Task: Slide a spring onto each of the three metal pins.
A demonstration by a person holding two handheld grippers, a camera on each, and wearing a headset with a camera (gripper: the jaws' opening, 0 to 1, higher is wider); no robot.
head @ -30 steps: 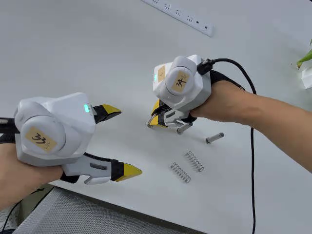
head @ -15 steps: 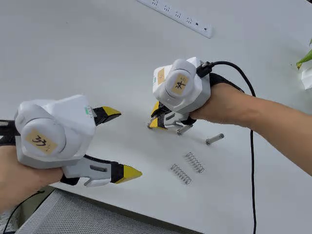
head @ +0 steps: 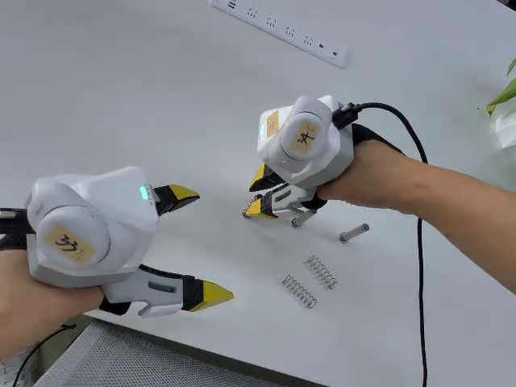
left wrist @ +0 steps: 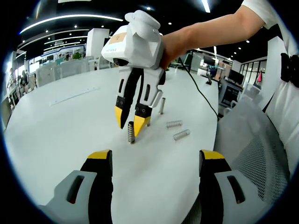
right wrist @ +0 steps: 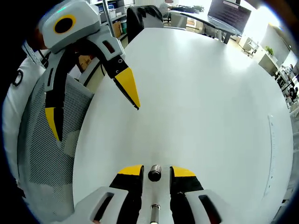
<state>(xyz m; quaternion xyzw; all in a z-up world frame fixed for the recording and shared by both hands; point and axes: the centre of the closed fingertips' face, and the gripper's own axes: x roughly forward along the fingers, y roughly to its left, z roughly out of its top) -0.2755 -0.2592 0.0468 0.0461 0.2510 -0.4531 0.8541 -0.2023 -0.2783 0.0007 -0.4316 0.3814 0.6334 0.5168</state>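
A white tabletop [head: 121, 89] seen from above, with a person holding a white, yellow-tipped tool in each hand. The left tool [head: 197, 244] hovers low at the near edge, its two jaws spread wide with nothing between them.

The right tool [left wrist: 130, 118] points down at the tabletop further in, a black cable [head: 417, 169] trailing from its back. Its jaws are only narrowly parted. Just beneath and between their yellow tips, a short metal pin wrapped in a coiled wire spring [left wrist: 131, 133] stands upright on the tabletop. In the right gripper view the pin's round top sits between the tips with a sliver of white on either side.

Beside the right tool, a second, bare metal pin [head: 355, 233] stands on its own. Two loose silver coil springs [head: 321, 271] lie side by side near it, apart from both tools. A long white power strip [head: 278, 31] lies at the far edge.
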